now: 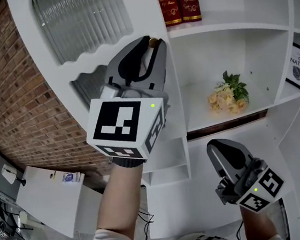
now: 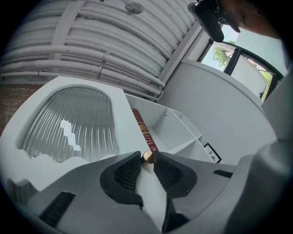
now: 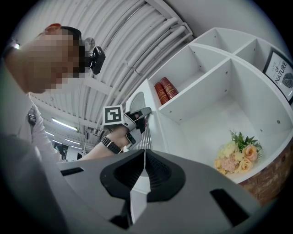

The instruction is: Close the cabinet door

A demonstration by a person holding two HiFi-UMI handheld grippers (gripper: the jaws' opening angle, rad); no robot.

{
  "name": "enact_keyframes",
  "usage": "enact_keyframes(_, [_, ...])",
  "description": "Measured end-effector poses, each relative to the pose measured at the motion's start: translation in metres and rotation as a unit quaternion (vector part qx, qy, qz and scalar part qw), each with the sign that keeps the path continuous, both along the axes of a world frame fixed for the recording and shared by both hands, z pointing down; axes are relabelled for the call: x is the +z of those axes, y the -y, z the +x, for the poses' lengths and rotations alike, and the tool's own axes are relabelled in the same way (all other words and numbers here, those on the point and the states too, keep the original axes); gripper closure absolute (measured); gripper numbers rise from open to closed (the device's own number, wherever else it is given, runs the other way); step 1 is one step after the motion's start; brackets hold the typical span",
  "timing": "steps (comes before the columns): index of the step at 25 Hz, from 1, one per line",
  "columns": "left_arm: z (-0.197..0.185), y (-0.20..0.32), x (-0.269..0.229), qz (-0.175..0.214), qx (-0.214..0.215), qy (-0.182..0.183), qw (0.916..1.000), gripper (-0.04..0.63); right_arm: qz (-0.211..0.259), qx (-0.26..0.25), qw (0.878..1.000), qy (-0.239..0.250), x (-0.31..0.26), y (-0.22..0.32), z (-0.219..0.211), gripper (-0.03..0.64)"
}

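- The left gripper (image 1: pixel 152 43) (image 2: pixel 147 155) is raised toward the white cabinet door with a ribbed glass pane (image 1: pixel 82 22) (image 2: pixel 68 123).
- Its fingers are narrow and pinch the small round gold knob (image 1: pixel 154 41) (image 2: pixel 148 157) on the door's free edge, one pad on each side.
- The white cabinet door is in the upper left of the head view. Its knob edge lies just beside the upright divider of the white shelf unit (image 1: pixel 247 30) (image 3: pixel 215 91). No view shows whether the door sits flush.
- The right gripper (image 1: pixel 214 146) (image 3: pixel 143 152) is held lower and to the right, in front of the shelves and well apart from the door. Its fingers are pressed together with nothing between them.
- Two red books with gold lettering (image 1: pixel 178 0) (image 2: pixel 144 132) (image 3: pixel 165 90) stand upright in the compartment just right of the door's edge.
- A bunch of pale flowers with green leaves (image 1: pixel 229 94) (image 3: pixel 238 155) lies in the open compartment below the books.
- A framed print with dark lettering (image 1: pixel 299 67) (image 3: pixel 280 73) leans in the compartment at far right.
- A red brick wall (image 1: pixel 12 95) runs along the left of the unit.
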State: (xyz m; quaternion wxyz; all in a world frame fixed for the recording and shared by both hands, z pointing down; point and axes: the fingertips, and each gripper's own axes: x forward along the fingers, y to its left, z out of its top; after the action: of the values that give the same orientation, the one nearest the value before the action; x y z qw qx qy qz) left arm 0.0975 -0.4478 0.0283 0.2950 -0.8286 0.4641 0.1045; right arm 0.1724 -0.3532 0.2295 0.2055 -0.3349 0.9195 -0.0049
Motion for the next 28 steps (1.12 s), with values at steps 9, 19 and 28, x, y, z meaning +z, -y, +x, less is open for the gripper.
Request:
enact_keyframes(9, [0.001,0.001,0.0,0.006,0.002,-0.007,1.0,0.5,-0.003,-0.002,1.0,0.0,0.003,0.001,0.002,0.597])
enact_keyframes(19, [-0.003,-0.015,-0.001,0.007,0.022,-0.011,0.9997,0.499,-0.018,-0.012,1.0,-0.002,0.01,-0.007,-0.009,0.597])
enact_keyframes(28, [-0.017,-0.045,0.015,-0.008,0.023,-0.016,0.9996,0.499,-0.029,-0.02,0.999,0.002,0.019,-0.017,-0.02,0.597])
